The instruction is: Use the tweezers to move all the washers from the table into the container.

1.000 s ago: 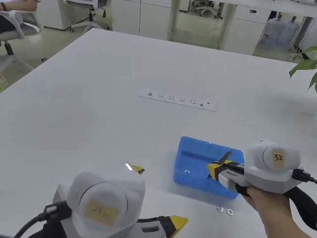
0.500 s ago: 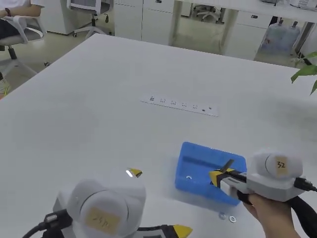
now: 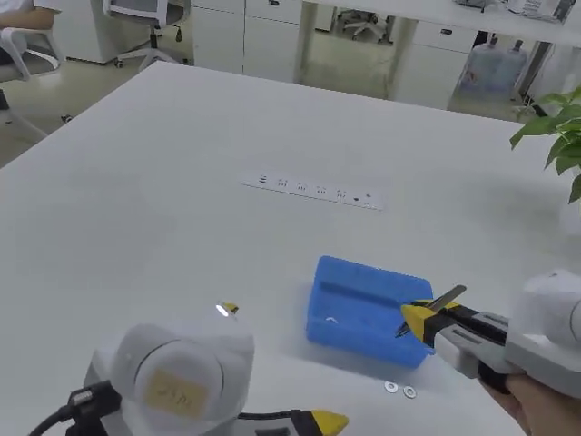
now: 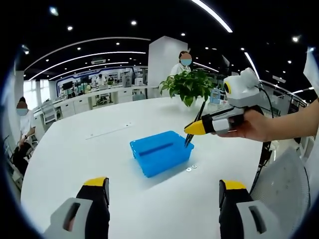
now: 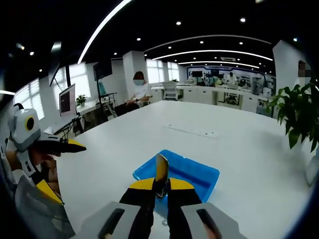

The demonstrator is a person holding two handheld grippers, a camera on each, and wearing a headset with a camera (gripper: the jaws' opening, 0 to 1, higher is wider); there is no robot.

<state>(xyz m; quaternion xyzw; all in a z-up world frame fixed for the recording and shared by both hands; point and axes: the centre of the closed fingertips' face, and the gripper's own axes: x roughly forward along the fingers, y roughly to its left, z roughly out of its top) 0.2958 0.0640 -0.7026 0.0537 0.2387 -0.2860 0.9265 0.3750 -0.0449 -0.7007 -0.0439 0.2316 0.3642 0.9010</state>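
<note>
Head view looks down on a white table (image 3: 172, 173). The right gripper (image 3: 415, 320) comes in from the right side, held by a hand (image 3: 545, 409) at the lower right corner. Its body lies nearly flat and its yellow tips point left, toward the blue container (image 3: 363, 338). The jaws are pressed together on the tweezers (image 3: 443, 299), which cross them at a slant. The upper end rises to the right and the lower end goes down over the right end of the container.

Two washers (image 3: 399, 390) lie on the table just in front of the container's near right corner, close to each other and outside the container.

The left gripper (image 3: 277, 365) is at the bottom edge, near the person. In the left gripper view its two jaws stand wide apart with nothing between them, aimed at the container from well back. The same view shows the right hand with the wrist straight, and the tweezers pointing steeply down at the container's rim.

A power strip (image 3: 313, 191) lies farther back on the table, and a green plant (image 3: 554, 136) is at the right edge.
</note>
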